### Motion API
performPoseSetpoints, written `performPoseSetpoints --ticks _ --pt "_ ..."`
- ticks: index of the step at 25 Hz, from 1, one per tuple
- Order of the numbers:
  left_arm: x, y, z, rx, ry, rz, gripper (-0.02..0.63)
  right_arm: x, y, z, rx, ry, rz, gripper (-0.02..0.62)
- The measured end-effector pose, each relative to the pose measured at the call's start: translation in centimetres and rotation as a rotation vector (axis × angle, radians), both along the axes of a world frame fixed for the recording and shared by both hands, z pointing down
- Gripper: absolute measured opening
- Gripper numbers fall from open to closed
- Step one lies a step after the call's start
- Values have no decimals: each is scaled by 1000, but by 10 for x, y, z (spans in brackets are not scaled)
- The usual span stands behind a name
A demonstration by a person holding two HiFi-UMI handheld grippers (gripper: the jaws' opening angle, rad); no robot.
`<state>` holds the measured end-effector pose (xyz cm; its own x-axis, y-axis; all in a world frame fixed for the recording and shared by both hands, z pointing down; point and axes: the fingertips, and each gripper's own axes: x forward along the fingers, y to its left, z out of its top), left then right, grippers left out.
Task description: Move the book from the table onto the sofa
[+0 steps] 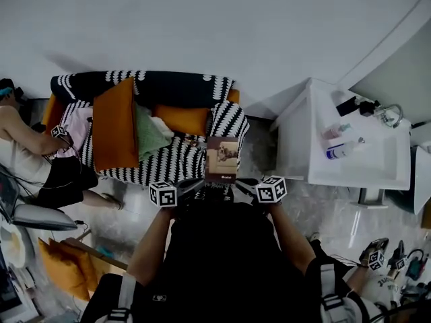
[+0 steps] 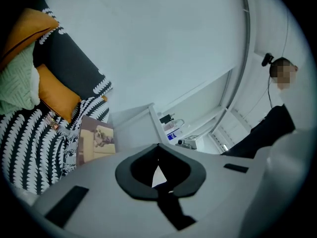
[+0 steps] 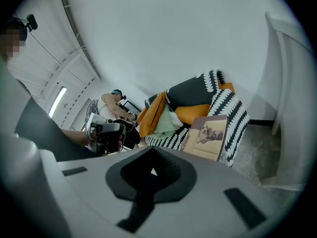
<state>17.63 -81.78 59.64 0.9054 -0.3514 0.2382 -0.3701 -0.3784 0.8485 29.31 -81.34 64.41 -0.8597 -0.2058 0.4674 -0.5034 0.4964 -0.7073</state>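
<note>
Currently, item one: the book (image 1: 222,159), with a dog pictured on its cover, rests at the right end of the sofa (image 1: 175,89) on the black-and-white striped cover. It seems to be propped at a tilt beside the arm. It is off the white tabletop (image 1: 303,140), which carries only bottles (image 1: 343,150) and small clutter. Item two: your left tongs (image 1: 192,186), jaws together with nothing between them, held just short of the book. Item three: your right tongs (image 1: 248,186), likewise closed and empty, close by the left. Also on the sofa: an orange cushion (image 1: 114,123) and a pale green cloth (image 1: 149,133). Status, as a judgement: the move looks complete and little remains beyond drawing both tongs clear.
</note>
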Motion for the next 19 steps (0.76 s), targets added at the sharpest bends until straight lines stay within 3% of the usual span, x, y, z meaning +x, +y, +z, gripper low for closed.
performPoseSetpoints --ticks 19 --pt "9 2 1 13 -9 4 11 5 7 2 11 7 -31 6"
